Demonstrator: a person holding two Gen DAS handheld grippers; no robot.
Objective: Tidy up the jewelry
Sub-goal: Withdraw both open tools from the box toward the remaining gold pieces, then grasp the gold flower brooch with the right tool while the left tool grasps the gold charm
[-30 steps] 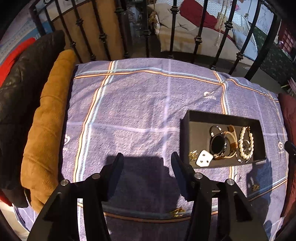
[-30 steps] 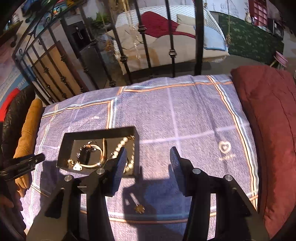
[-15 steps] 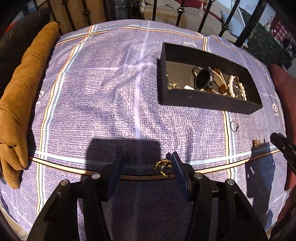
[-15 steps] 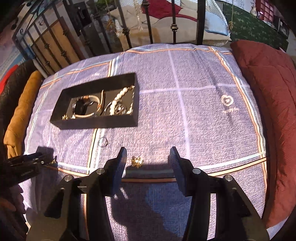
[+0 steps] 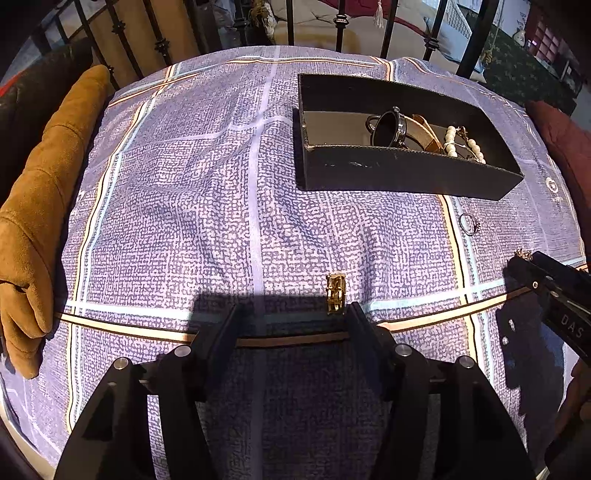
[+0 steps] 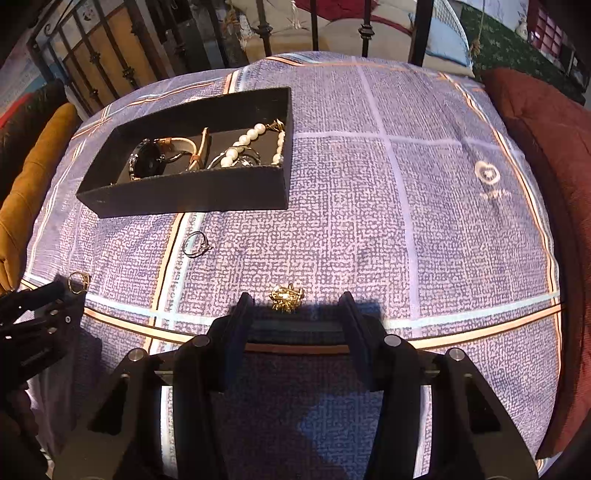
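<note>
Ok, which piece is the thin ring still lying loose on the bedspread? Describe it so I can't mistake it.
Start at the black tray on the purple checked bedspread. Just in front of its near wall, beside the orange stripe, lies the thin ring. Unlike the chunky gold ring and the gold cluster piece, it is a slim dark wire hoop with one tiny stone.

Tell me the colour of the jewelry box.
Black, the box; clearest in the right wrist view.

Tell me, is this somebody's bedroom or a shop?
Probably a bedroom at home. The jewelry box sits on a plaid bedspread, pillows lie along the sides, and black iron bed rails stand behind. Another bed seems to show beyond the rails.
</note>
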